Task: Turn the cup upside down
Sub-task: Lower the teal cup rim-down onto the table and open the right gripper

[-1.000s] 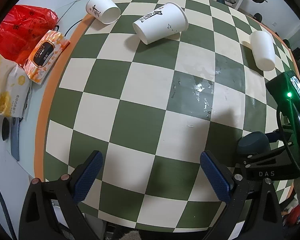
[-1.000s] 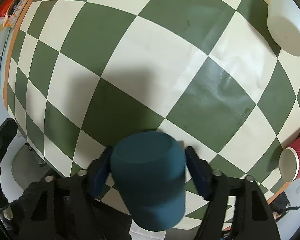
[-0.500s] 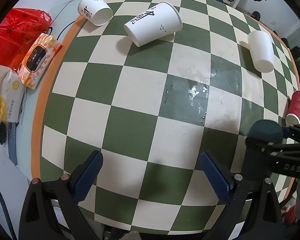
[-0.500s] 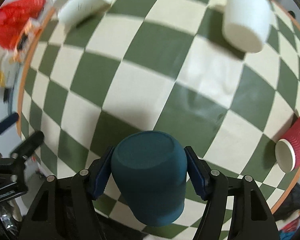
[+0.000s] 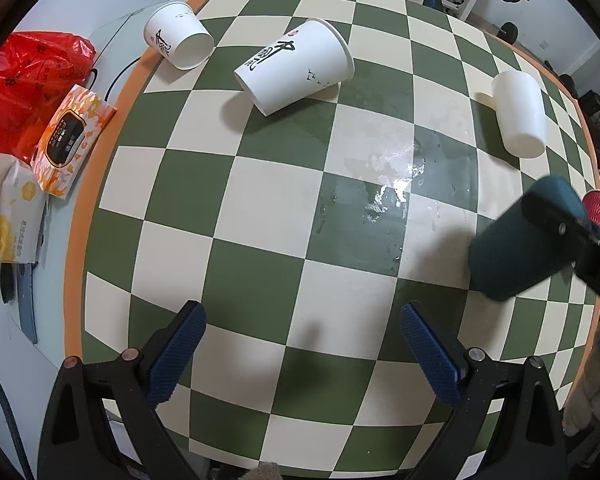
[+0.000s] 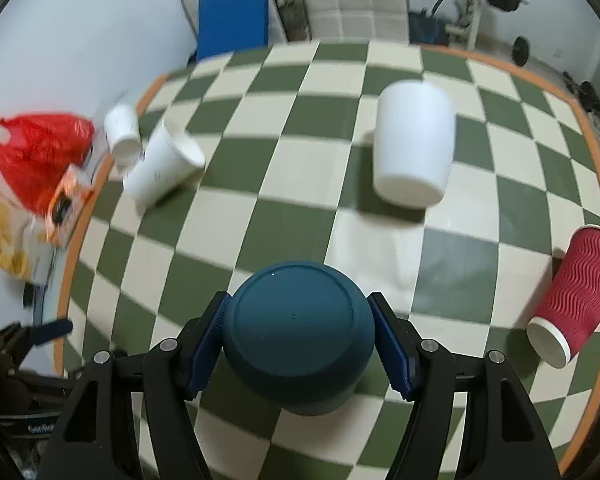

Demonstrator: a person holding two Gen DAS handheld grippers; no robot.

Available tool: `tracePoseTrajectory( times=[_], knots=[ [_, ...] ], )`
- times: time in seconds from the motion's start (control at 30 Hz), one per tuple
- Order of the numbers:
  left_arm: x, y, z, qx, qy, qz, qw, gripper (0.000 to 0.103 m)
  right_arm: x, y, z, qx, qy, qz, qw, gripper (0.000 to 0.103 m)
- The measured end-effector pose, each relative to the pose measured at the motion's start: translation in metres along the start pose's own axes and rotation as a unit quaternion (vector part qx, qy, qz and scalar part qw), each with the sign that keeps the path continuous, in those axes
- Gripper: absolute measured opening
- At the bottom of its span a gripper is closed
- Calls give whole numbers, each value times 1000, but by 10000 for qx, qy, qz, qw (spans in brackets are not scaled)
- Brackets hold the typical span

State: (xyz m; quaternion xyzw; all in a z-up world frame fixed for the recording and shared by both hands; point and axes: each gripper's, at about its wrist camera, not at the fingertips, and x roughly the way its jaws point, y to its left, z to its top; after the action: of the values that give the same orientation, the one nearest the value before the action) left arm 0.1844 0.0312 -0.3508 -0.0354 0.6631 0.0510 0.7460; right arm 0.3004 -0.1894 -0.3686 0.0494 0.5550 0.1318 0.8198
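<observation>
My right gripper is shut on a dark teal cup, its blue pads pressed on both sides. The cup's flat base faces the right wrist camera. In the left wrist view the teal cup hangs tilted above the right side of the green-and-cream checkered table, held from the right. My left gripper is open and empty, low over the table's near edge.
Several cups lie on their sides: a plain white one, a red ribbed one at the right edge, a printed white one and a smaller printed one. A red bag and wipes packet lie left of the table. A wet patch shines mid-table.
My right gripper has lifted and tipped up with the teal cup, so its view now takes in the far table and room. The left gripper has stayed open and drawn back slightly.
</observation>
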Motion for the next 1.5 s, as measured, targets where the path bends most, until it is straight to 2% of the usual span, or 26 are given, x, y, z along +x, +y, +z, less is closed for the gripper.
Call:
tracePoseTrajectory(
  times=[0.13,0.33,0.67,1.1,1.13,1.2,1.23,1.37,1.5],
  knots=[
    [4,-1,-3,21,38,16,10000,100,0,1,-6,-102,-465,-152,9988,71],
    [5,-4,-6,67,49,13,10000,100,2,9,-15,-308,-670,-321,9968,71],
    [0,-6,-9,121,11,34,9999,100,-2,9,-30,-312,-619,-390,9968,71],
    [-10,-18,-12,249,-92,-8,9996,100,-5,3,-32,32,-355,-380,9986,72],
    [-11,-19,-12,264,-106,-6,9996,100,-6,4,-33,52,-350,-402,9986,73],
    [-14,-20,-12,292,-135,-14,9995,100,-9,4,-33,106,-338,-373,9987,87],
    [-16,-20,-12,307,-152,-18,9994,100,-12,3,-33,173,-343,-390,9985,89],
    [-28,-23,-12,427,-286,-26,9987,100,-31,3,-37,396,-332,-595,9969,92],
    [-46,-25,-14,569,-446,-91,9973,100,-60,3,-48,610,-318,-1080,9918,93]
  ],
)
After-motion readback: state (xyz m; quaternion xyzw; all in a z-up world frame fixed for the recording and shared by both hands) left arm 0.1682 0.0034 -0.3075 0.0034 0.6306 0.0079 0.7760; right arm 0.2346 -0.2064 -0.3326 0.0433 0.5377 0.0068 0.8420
